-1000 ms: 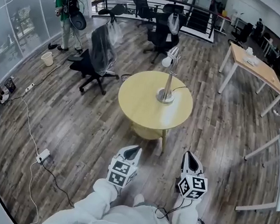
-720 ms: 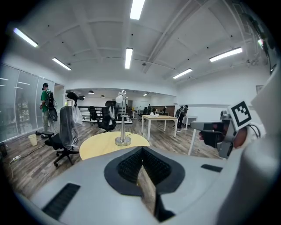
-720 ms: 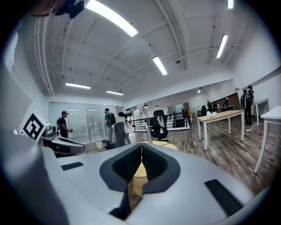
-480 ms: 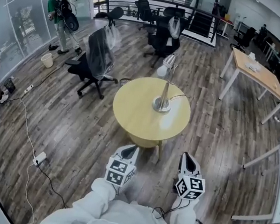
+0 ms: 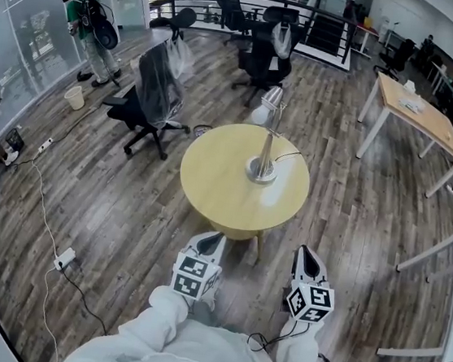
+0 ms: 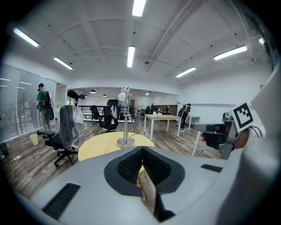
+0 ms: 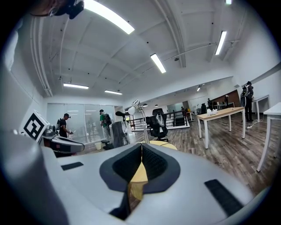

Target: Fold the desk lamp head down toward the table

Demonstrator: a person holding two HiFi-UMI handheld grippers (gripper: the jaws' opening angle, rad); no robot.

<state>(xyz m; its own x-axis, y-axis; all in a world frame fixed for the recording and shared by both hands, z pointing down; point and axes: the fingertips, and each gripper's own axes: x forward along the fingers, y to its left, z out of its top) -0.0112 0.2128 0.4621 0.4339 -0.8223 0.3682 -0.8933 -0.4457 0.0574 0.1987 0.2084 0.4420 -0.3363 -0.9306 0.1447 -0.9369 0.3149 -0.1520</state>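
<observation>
Approach stage: lamp upright, untouched.
Head view: lamp [image 5: 268, 140] stands on table [image 5: 209, 190], well apart from left gripper [image 5: 214, 238] and right gripper [image 5: 307, 256]. Left gripper view: jaws together, empty. Right gripper view: likewise. Advised: close in, open one gripper, steady base [image 5: 261, 170], lower head [image 5: 262, 109] gently.

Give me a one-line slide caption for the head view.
Left gripper and right gripper, both shut, short of the round yellow table where the desk lamp stands upright, not yet folded.

Shiny metal desk lamp [image 5: 266, 144] on a smooth, pale yellow round table [image 5: 219, 175]; worn grey wood-plank floor [image 5: 117, 204], slightly glossy.
</observation>
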